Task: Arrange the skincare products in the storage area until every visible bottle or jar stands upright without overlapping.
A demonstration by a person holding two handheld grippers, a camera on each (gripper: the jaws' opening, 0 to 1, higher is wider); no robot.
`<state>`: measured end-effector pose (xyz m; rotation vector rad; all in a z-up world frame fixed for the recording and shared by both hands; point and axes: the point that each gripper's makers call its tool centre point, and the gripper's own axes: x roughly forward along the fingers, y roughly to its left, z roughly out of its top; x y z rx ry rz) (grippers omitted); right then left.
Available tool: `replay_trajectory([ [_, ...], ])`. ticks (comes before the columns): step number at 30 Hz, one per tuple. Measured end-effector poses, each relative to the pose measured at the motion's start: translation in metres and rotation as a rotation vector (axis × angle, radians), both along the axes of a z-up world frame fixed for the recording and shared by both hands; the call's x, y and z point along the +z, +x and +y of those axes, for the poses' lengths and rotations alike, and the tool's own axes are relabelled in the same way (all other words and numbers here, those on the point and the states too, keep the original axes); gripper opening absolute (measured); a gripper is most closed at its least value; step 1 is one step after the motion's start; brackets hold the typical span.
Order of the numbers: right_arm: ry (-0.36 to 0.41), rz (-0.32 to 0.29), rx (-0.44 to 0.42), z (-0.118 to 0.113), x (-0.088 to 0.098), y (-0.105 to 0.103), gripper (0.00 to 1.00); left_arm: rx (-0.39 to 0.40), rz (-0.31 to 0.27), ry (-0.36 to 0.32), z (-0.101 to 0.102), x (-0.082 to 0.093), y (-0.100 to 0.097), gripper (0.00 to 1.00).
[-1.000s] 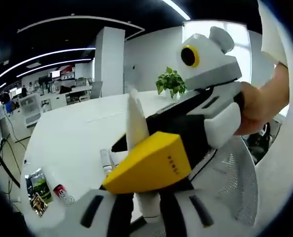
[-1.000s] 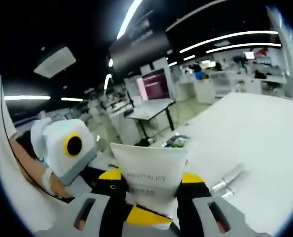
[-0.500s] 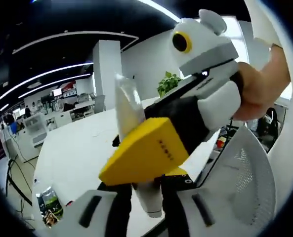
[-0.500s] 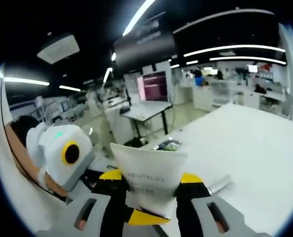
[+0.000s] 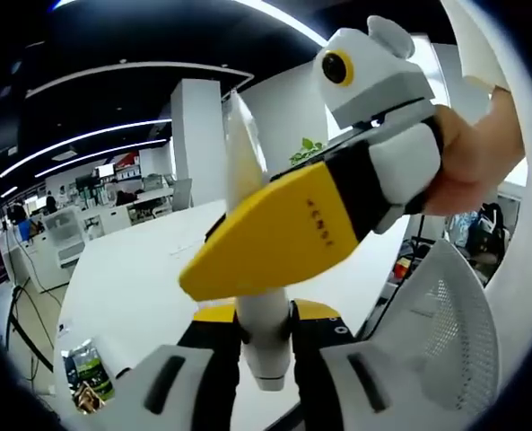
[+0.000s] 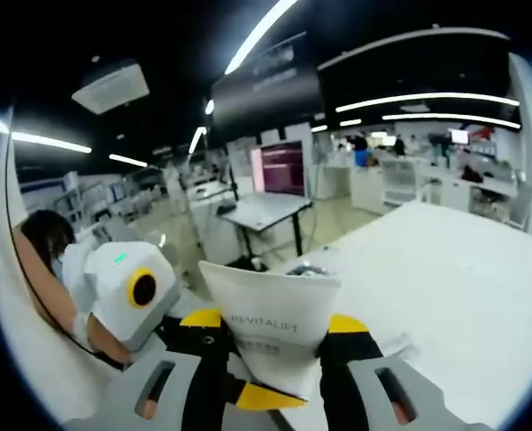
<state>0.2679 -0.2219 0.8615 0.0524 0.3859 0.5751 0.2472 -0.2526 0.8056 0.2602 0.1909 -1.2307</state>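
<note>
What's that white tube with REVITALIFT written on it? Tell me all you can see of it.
The white tube looks like soft plastic, widening to a flat crimped end that points up, with grey REVITALIFT lettering below it. Seen edge-on in the left gripper view, it is thin at the top and rounder lower down. Both the right tongs and the left tongs are shut on it, holding it up above the white table.

right tool [image 5: 248, 260]: yellow jaws, black-white body | left tool [image 6: 270, 359]: yellow-tipped black jaws, grey base
</note>
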Motion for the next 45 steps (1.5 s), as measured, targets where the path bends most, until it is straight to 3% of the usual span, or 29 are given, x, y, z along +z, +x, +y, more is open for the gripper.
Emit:
replay_trajectory([
  [6,0.020,0.006,0.012,0.000,0.000,0.003,0.35,0.009,0.022,0.023,0.001,-0.005,0.002,0.18],
  [7,0.018,0.007,0.020,0.001,-0.002,0.003,0.35,0.007,0.009,0.051,0.004,-0.007,0.003,0.17],
  [9,0.058,0.007,0.004,0.004,-0.003,0.003,0.35,0.018,0.049,0.053,0.008,-0.009,0.004,0.15],
  [11,0.075,-0.008,-0.004,0.006,-0.002,0.004,0.36,0.030,0.008,0.059,0.011,-0.008,0.008,0.14],
  [16,0.084,-0.001,0.006,0.013,-0.005,0.009,0.43,0.068,0.082,0.059,0.016,-0.013,0.011,0.14],
  [20,0.101,-0.010,0.000,0.014,-0.007,0.010,0.43,0.080,0.104,0.067,0.018,-0.015,0.011,0.14],
  [22,0.079,-0.003,0.002,0.015,-0.012,0.009,0.42,0.084,0.121,0.061,0.018,-0.015,0.012,0.14],
  [23,0.038,0.036,0.013,0.013,-0.023,0.005,0.40,0.086,0.132,0.057,0.018,-0.015,0.012,0.14],
  [25,0.037,0.090,0.019,0.013,-0.034,0.000,0.38,0.094,0.169,0.042,0.019,-0.015,0.013,0.14],
  [28,0.072,0.076,-0.006,0.010,-0.035,0.000,0.35,0.101,0.166,0.050,0.019,-0.017,0.014,0.14],
  [34,0.060,0.108,-0.016,0.010,-0.041,0.001,0.35,0.091,0.208,0.062,0.018,-0.022,0.008,0.15],
  [39,0.066,0.127,-0.028,0.010,-0.045,-0.001,0.34,0.089,0.195,0.088,0.017,-0.026,0.005,0.15],
  [41,0.047,0.144,-0.083,-0.002,-0.050,-0.001,0.28,0.077,0.197,0.099,0.016,-0.027,0.002,0.16],
  [45,0.055,0.131,-0.043,-0.001,-0.045,-0.008,0.26,0.068,0.230,0.077,0.012,-0.025,-0.002,0.17],
])
